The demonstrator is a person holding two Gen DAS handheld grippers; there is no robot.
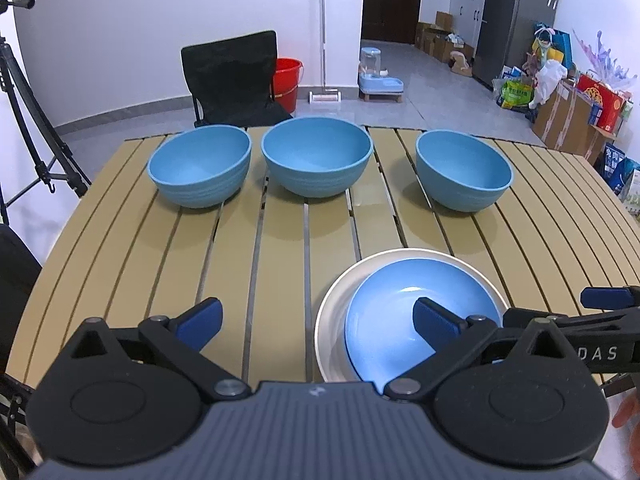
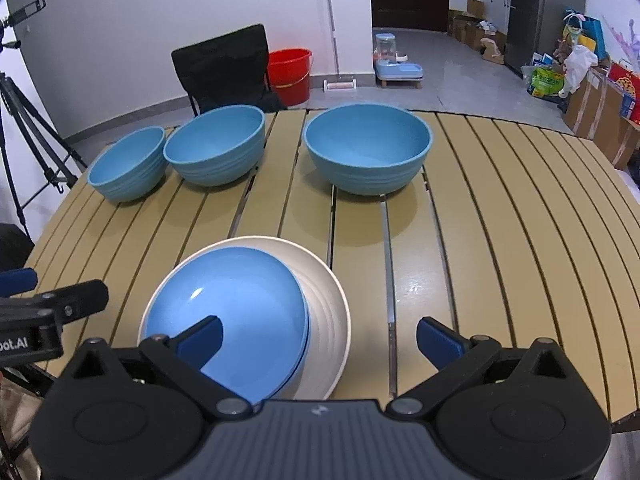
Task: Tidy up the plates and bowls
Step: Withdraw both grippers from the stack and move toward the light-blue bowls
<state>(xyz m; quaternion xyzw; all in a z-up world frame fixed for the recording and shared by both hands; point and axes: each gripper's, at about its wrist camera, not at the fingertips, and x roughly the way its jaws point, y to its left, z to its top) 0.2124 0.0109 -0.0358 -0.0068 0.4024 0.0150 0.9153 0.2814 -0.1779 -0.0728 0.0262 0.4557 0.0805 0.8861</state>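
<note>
The surface [image 1: 280, 240] is a tan one made of long slats with dark gaps running between them. Three blue bowls are sitting in a row along its far side: the left bowl [image 1: 200, 168], the middle bowl [image 1: 317, 156] and the right bowl [image 1: 464, 170]. The left and middle bowls are standing close to each other, and the right bowl is standing a bit apart. All three are sitting upright.

Nearer the front, a blue plate [image 2: 228, 316] is lying on top of a white plate [image 2: 324, 312]. The blue plate is sitting a little off to one side, so more of the white rim is showing on the other side.

The left tool [image 1: 316, 322] is hanging over the front of the surface with its fingers spread wide and nothing between them. One of its blue fingers is showing in front of the blue plate. The right tool [image 2: 320, 338] is hanging there too, spread wide and holding nothing. One of its fingers is also showing in front of the blue plate.

Behind the surface a black chair [image 1: 232, 76] is standing by a white wall. A red bucket [image 1: 286, 82] is sitting on the gray floor beside it, and a mop [image 1: 323, 40] is leaning on the wall. A pet water feeder [image 1: 378, 76] is sitting near a dark door [image 1: 390, 0]. Boxes and bags [image 1: 560, 92] are piling up along the right wall. A black tripod [image 1: 24, 112] is standing at the left.
</note>
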